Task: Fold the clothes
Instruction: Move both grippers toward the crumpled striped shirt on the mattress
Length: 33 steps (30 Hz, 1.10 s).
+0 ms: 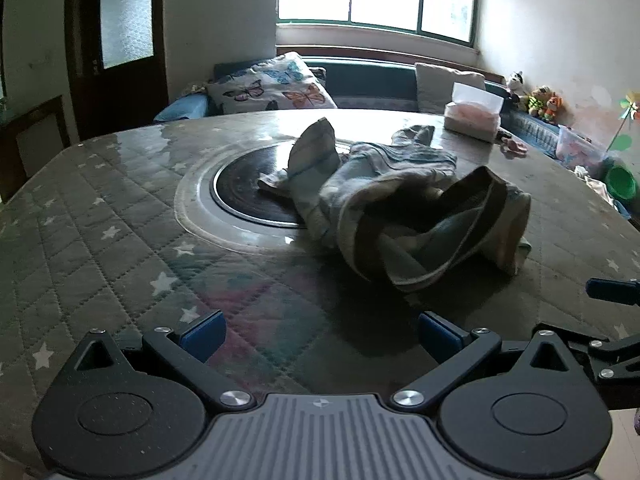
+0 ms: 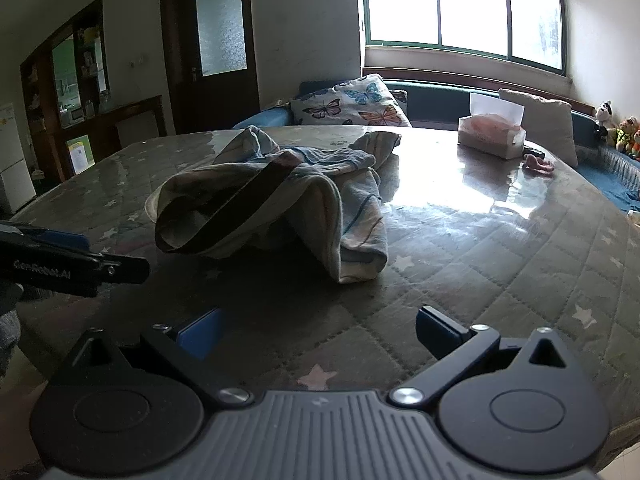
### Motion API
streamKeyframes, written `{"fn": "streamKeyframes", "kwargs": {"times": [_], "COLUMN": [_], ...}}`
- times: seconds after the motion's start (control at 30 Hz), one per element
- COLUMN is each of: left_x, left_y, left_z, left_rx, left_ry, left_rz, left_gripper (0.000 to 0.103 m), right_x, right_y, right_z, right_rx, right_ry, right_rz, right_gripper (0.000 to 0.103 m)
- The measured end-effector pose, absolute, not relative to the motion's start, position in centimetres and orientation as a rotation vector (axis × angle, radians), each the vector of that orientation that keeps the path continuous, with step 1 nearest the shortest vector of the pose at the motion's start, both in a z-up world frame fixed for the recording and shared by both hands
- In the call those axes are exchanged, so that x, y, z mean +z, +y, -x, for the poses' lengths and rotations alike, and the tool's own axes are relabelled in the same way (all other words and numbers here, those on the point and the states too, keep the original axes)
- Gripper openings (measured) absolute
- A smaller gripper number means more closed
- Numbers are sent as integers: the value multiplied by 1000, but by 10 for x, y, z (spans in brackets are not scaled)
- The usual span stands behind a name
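Note:
A crumpled light blue and cream garment with a dark waistband [image 1: 400, 200] lies in a heap on the quilted star-pattern table [image 1: 100, 240]. It also shows in the right wrist view [image 2: 280, 200]. My left gripper [image 1: 320, 336] is open and empty, low over the table, short of the garment. My right gripper [image 2: 316, 332] is open and empty, also short of the garment. The left gripper's side shows at the left of the right wrist view [image 2: 72, 268]. A blue fingertip of the right gripper [image 1: 612, 290] shows at the right edge of the left wrist view.
A round black inset [image 1: 248, 188] sits mid-table, partly under the garment. A tissue box [image 2: 492, 132] stands at the far right of the table, a small pink thing [image 2: 538, 164] beside it. A sofa with a butterfly pillow [image 2: 352, 104] is behind.

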<state>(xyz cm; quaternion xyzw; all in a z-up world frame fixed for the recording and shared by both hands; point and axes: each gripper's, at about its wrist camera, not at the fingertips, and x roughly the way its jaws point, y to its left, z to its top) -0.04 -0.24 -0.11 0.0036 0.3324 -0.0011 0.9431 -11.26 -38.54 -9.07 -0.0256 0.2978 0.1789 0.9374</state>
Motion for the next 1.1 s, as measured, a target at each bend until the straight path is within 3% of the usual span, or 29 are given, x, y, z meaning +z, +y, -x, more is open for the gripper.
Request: {"fn": "streamKeyframes", "kwargs": {"times": [1.1], "left_x": [-12], "left_y": [-12], "left_z": [-4], "left_rx": [-21], "left_ry": [752], "left_rz": [-37], "left_gripper": [103], "right_x": [-95], "right_y": [-373], "right_z": [117], "right_rx": [381], "right_ry": [639], "right_rz": [67], "right_gripper": [103]}}
